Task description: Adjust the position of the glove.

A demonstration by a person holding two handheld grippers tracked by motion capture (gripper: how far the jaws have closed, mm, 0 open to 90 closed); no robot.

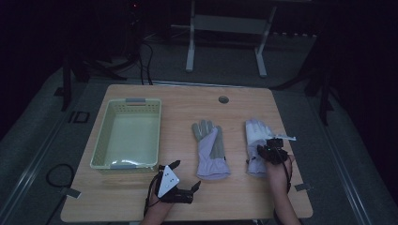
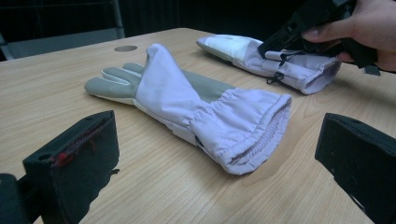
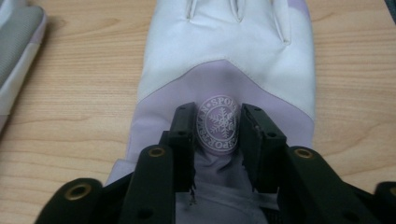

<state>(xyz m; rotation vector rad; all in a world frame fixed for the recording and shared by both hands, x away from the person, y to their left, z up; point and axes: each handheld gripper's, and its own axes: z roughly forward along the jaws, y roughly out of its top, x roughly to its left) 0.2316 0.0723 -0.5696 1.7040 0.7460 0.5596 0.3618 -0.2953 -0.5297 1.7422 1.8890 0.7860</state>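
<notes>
With both gloves on the table and the basket (image 1: 126, 133) empty, my right gripper (image 3: 217, 128) straddles the right glove (image 3: 224, 60), jaws partly open, nothing gripped; my left gripper (image 2: 215, 154) gapes before the left glove (image 2: 187, 105).

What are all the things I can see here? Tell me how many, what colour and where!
gloves: two, lilac with grey or white; left glove mid-table, right glove beside it.
basket: one, pale green, table's left side.
table: one, light wood.
frame: one, white, floor behind table.
left gripper: black, jaws open, near edge by basket.
right gripper: black, jaws either side of right glove's round snowflake badge.
hands: two, from bottom edge.
</notes>
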